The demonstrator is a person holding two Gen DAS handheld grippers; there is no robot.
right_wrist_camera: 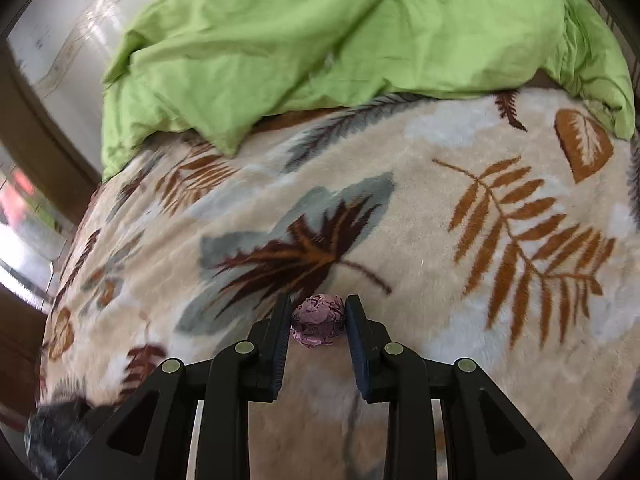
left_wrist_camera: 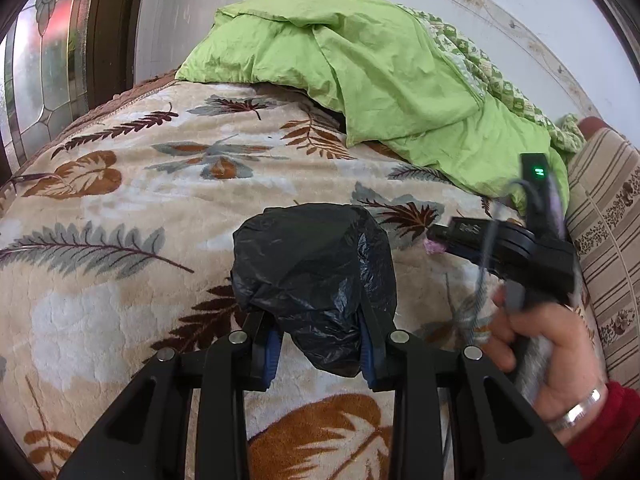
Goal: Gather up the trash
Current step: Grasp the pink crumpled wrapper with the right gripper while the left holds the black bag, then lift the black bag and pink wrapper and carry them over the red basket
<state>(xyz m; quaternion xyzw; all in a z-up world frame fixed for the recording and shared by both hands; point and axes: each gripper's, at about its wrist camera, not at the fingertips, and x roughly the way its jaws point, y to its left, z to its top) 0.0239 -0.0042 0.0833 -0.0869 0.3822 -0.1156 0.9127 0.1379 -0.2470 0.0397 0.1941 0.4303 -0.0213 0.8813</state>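
Observation:
My left gripper [left_wrist_camera: 316, 320] is shut on a crumpled black trash bag [left_wrist_camera: 312, 256], which bulges up over the leaf-patterned blanket [left_wrist_camera: 120, 200]. In the right wrist view my right gripper [right_wrist_camera: 318, 312] has its pads against both sides of a small crumpled purple paper ball [right_wrist_camera: 318, 322] that rests on the blanket [right_wrist_camera: 420, 208]. The left wrist view shows that gripper [left_wrist_camera: 436, 236] just right of the bag, held by a person's hand [left_wrist_camera: 540, 360], with the purple ball [left_wrist_camera: 434, 247] at its tip. The bag [right_wrist_camera: 52, 432] appears blurred at the lower left of the right wrist view.
A rumpled green duvet [left_wrist_camera: 360, 72] lies across the far side of the bed. A striped cushion [left_wrist_camera: 608, 240] stands at the right edge. At the left, past the bed's edge, is a patterned glass door [left_wrist_camera: 40, 80].

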